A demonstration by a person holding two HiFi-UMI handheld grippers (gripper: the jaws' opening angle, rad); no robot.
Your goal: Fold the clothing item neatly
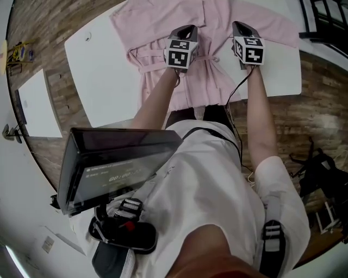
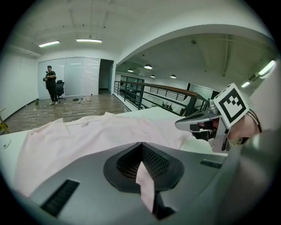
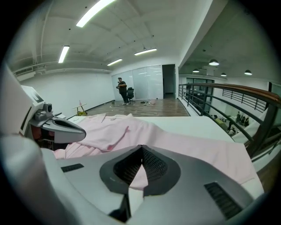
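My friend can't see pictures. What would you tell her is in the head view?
Looking down from the person's head: the left gripper and right gripper each pinch a pink shirt spread on a white table. A dark screen sits low at the left.

The pink garment (image 1: 217,16) lies spread out on the white table (image 1: 103,81), and its sleeves reach out past the left gripper (image 1: 189,28) on one side and the right gripper (image 1: 239,25) on the other. Each gripper's closed jaws pinch a fold of its cloth. Its lower part is wrinkled and hangs over the table edge behind them.
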